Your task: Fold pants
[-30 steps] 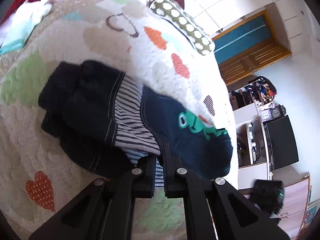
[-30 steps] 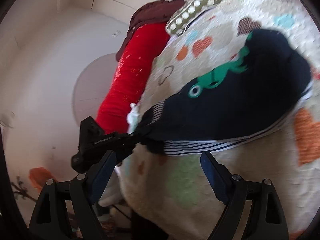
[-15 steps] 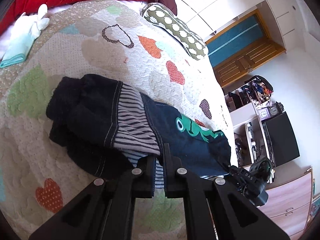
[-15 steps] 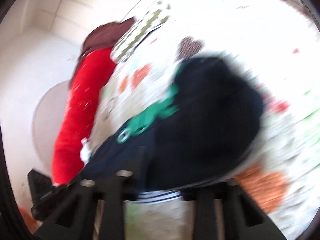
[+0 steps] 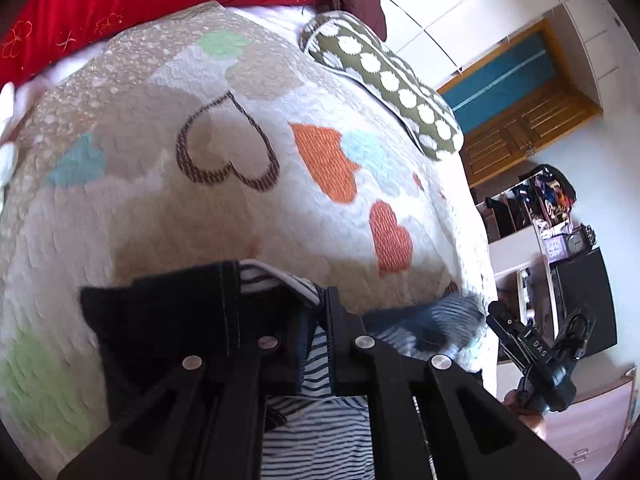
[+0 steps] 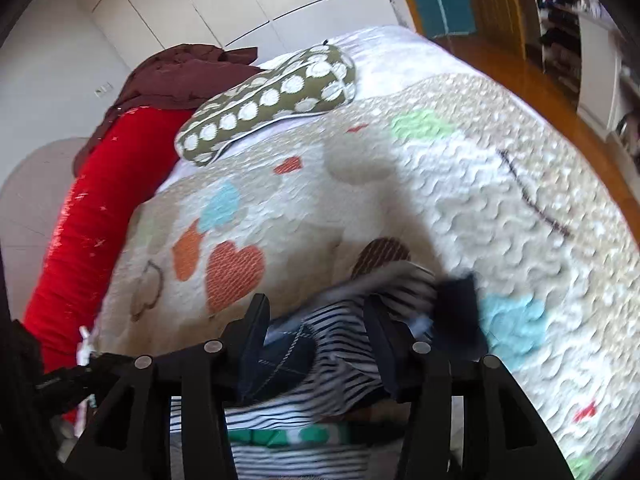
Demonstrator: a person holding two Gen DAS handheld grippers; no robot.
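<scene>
The dark navy pants (image 5: 160, 320) with a striped lining lie on the quilted bed (image 5: 240, 200), bunched right under both cameras. My left gripper (image 5: 316, 312) is shut on the waistband edge, with striped fabric pinched between its fingers. In the right wrist view my right gripper (image 6: 316, 312) has its jaws opening. Striped and navy fabric of the pants (image 6: 340, 340) is bunched loosely between them, and a navy flap (image 6: 456, 312) hangs past the right finger. The right gripper (image 5: 536, 360) also shows at the bed's right edge in the left wrist view.
A green polka-dot pillow (image 5: 380, 72) and a long red bolster (image 5: 120, 0) lie along the head of the bed. Heart-patterned quilt stretches ahead of both grippers. Beyond the bed's right edge are a wooden floor (image 6: 520, 72), shelves and a dark cabinet (image 5: 584, 300).
Both grippers moved forward across the quilt toward the pillows, dragging the pants along. The right gripper shut on the pants' far end and now stands partly apart. The left kept its grip.
</scene>
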